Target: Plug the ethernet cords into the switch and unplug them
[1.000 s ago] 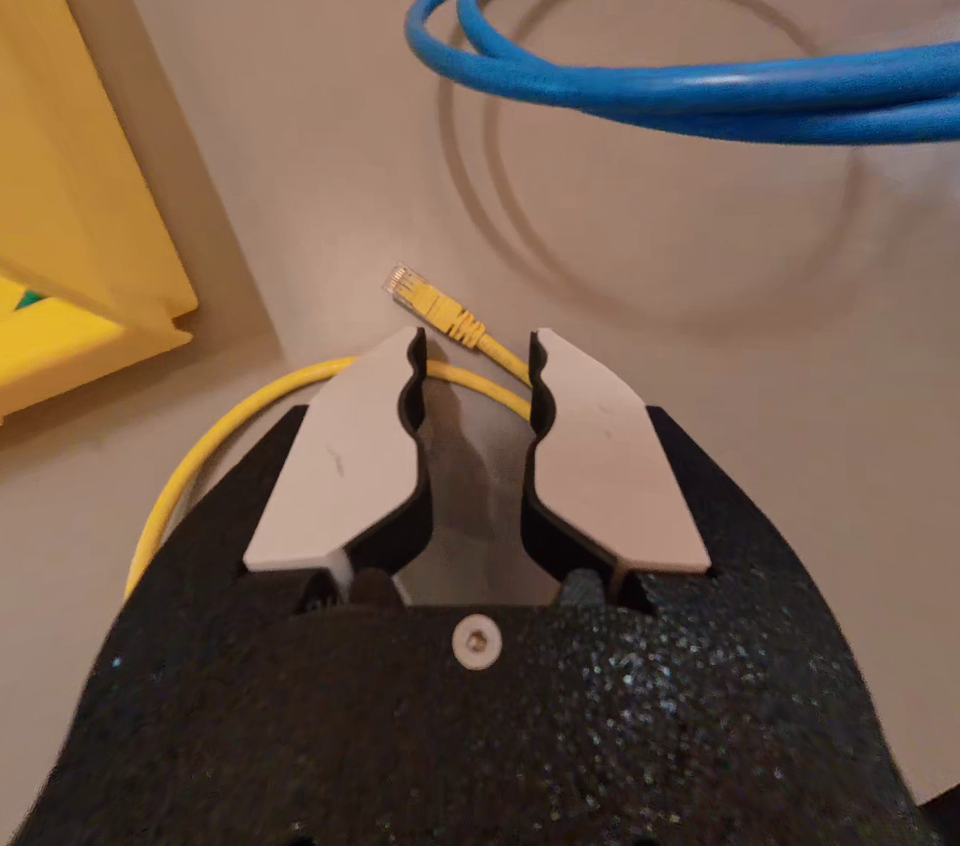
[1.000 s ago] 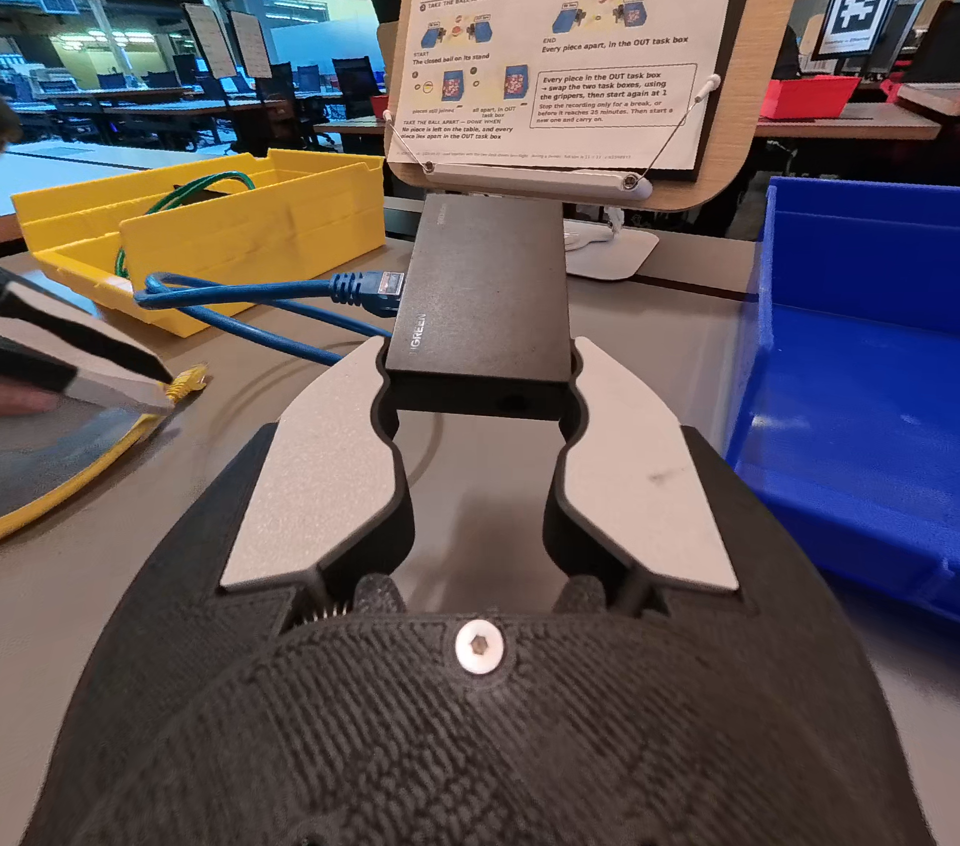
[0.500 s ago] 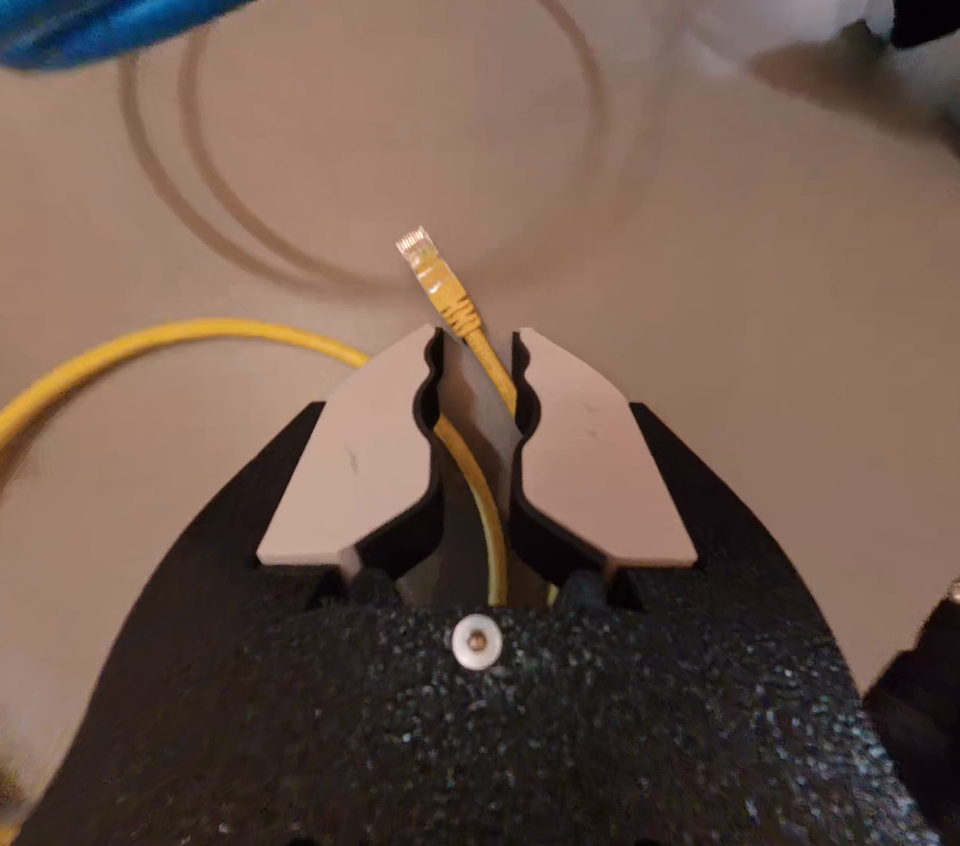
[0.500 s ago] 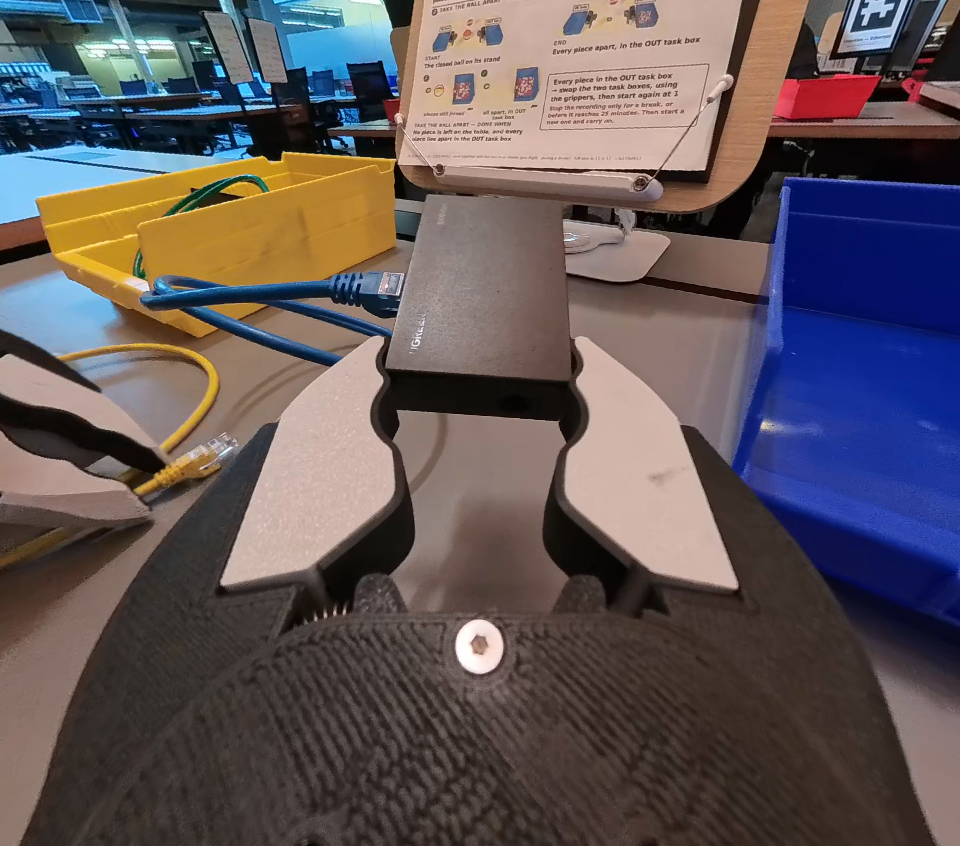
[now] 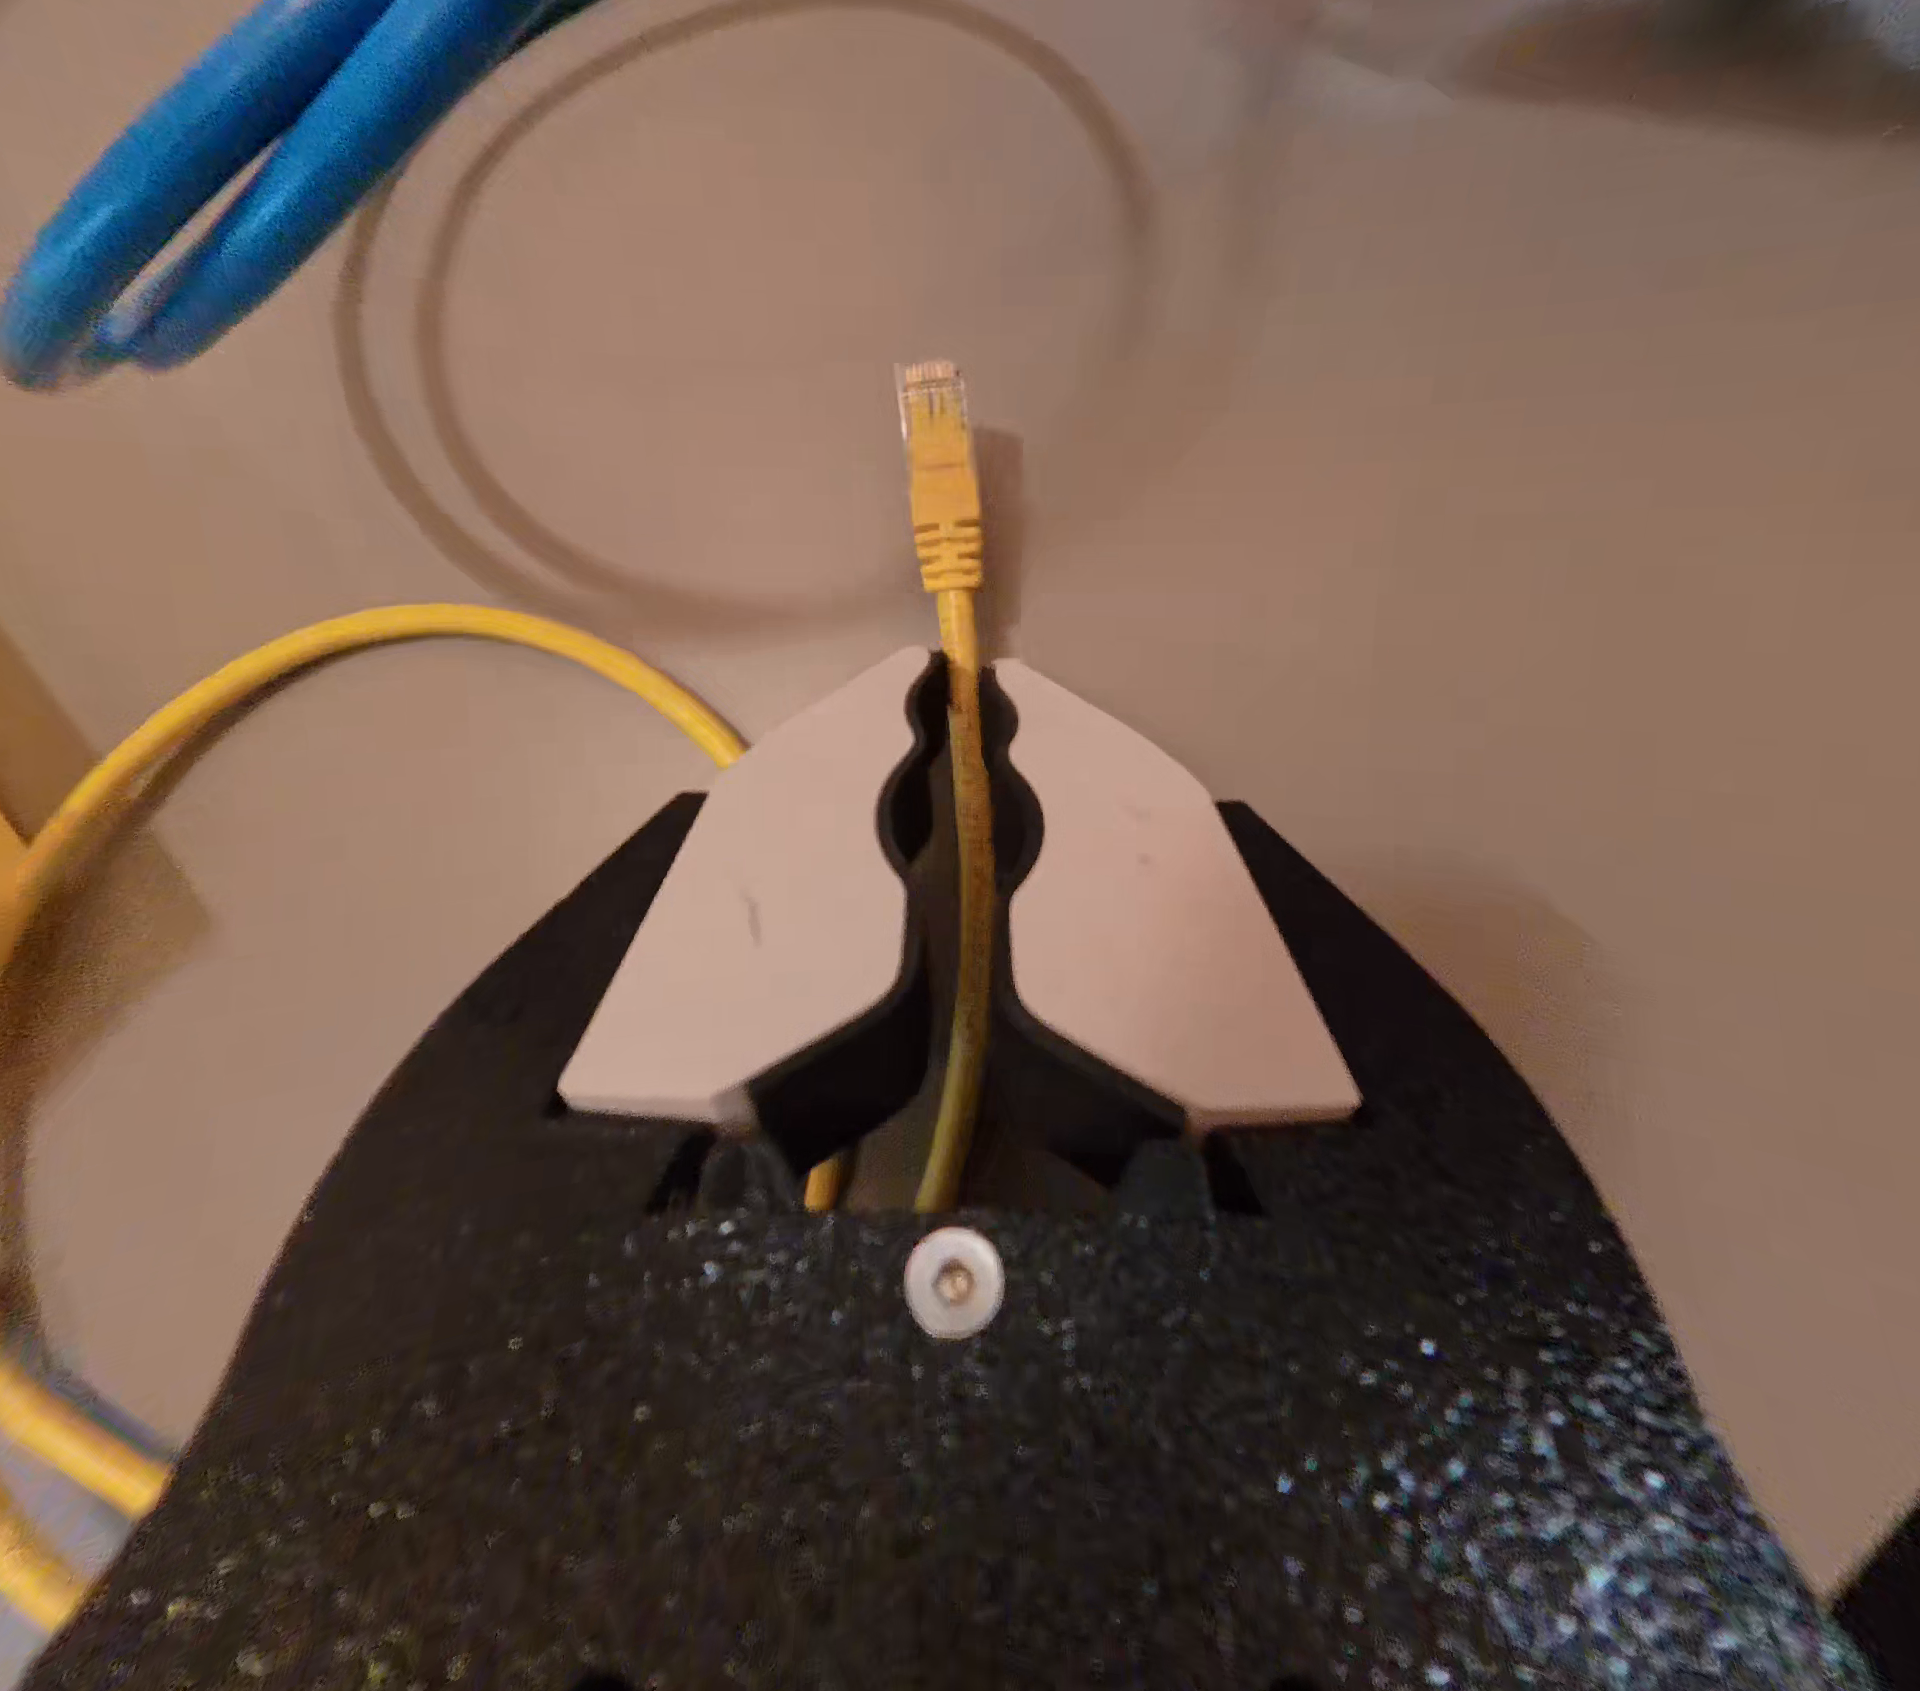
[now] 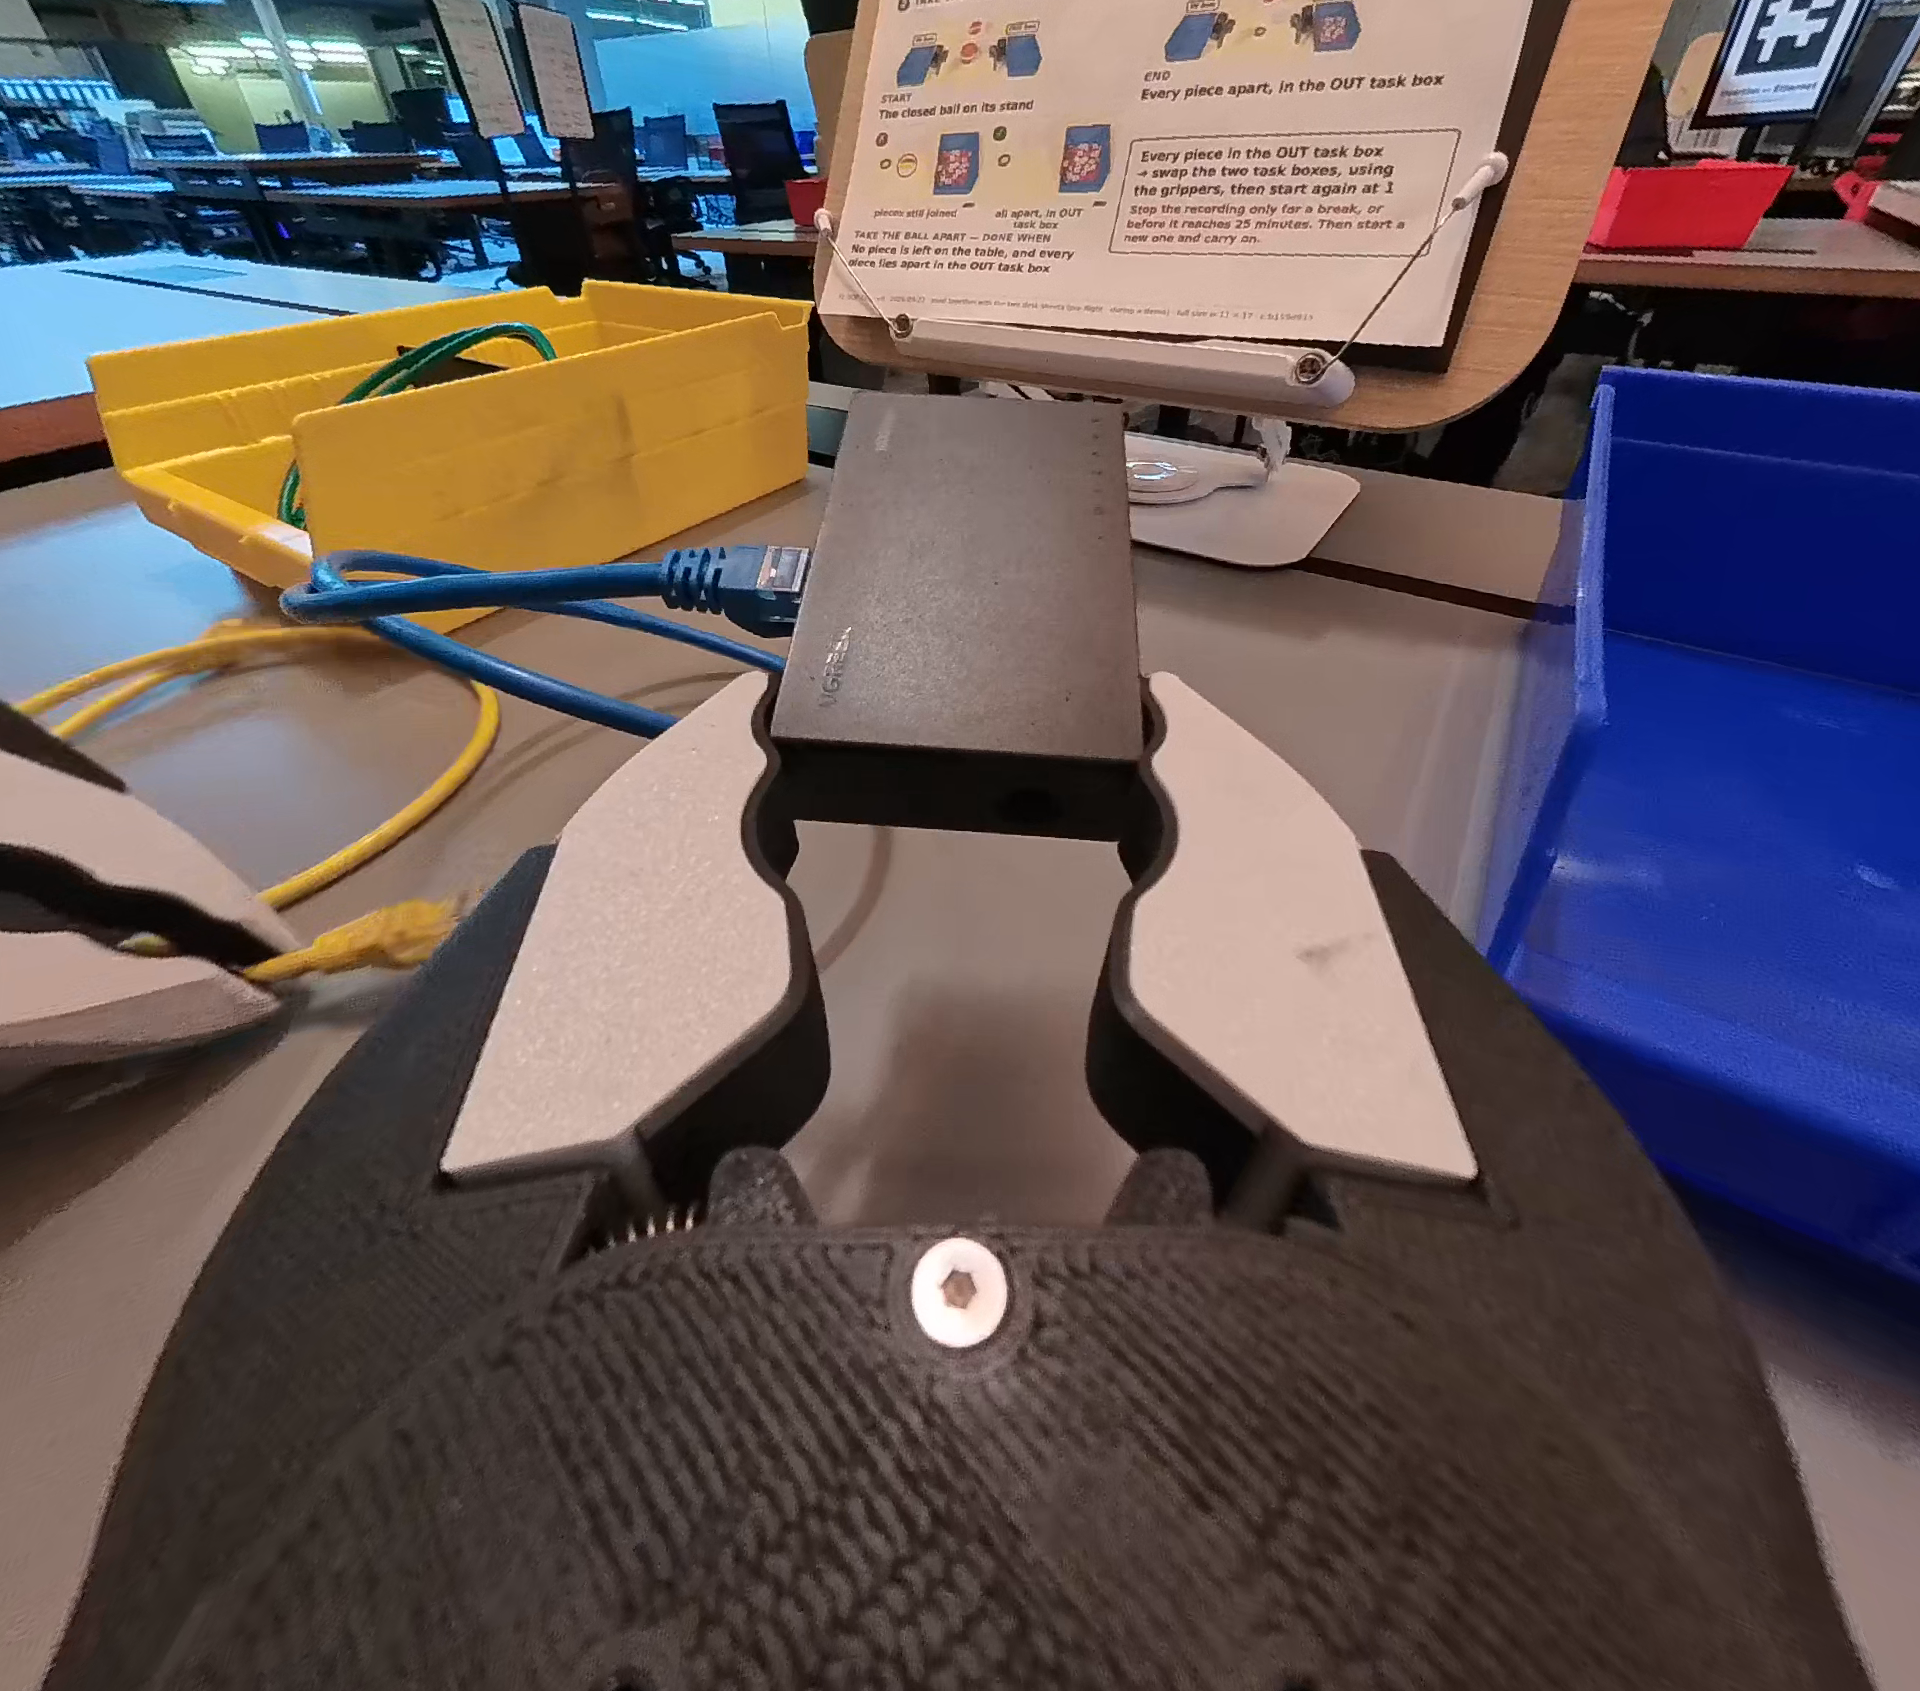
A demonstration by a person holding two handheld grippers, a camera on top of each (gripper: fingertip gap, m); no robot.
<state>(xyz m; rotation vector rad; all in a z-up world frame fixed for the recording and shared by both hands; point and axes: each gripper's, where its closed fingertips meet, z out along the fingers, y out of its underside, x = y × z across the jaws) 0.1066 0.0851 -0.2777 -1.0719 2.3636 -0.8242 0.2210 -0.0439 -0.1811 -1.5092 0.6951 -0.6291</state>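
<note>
My left gripper [image 5: 964, 667] is shut on the yellow ethernet cord [image 5: 966, 820] just behind its plug [image 5: 938, 465], which sticks out forward above the table. The left gripper also shows at the left edge of the right wrist view [image 6: 260, 966], with the yellow plug [image 6: 390, 933] at its tip. My right gripper [image 6: 958, 696] is shut on the near end of the black switch [image 6: 966, 592] and holds it level. A blue ethernet cord [image 6: 520, 592] is plugged into the switch's left side by its plug [image 6: 753, 583]. Its loops hang at upper left of the left wrist view [image 5: 312, 72].
A yellow bin [image 6: 540, 446] with a green cord [image 6: 436, 358] stands at the back left. A blue bin [image 6: 1714, 758] stands at the right. A wooden stand with an instruction sheet [image 6: 1195, 83] rises behind the switch. The yellow cord's slack [image 6: 416, 800] loops on the grey table. Some 20 centimetres of space lies between my two pairs of fingers.
My left gripper has closed on the yellow cord behind the plug and turned, so the plug now points straight ahead. The right gripper still holds the switch.
</note>
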